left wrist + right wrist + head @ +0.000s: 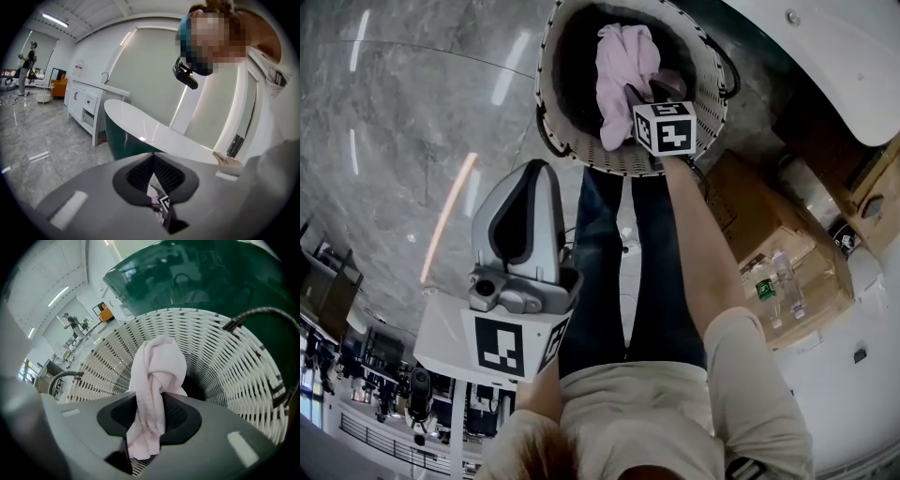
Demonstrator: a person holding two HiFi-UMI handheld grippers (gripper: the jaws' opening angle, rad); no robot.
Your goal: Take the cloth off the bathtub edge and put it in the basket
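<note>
The right claw point(150, 427) is clamped on the pink cloth point(157, 371). The cloth runs as a twisted bundle up between the claw's two dark pads point(180, 416) and bulges out just beyond their tips, and a short end trails back behind the pads. This claw points steeply down into the mouth of the white woven basket point(234, 380), whose wall curves round it on every side. The cloth hangs inside the rim in the claw's hold; whether it touches the bottom cannot be told. A dark wire handle point(262, 315) arches past the claw's tips to the upper right. The dark green side of the bathtub point(211, 282) rises just behind the basket, farther out than the tips. The left claw point(525, 220) is well back from the basket, above the grey marble floor point(394, 141). Its jaws are together at the tips with nothing gripped, and the bathtub's white rim lies ahead of it
</note>
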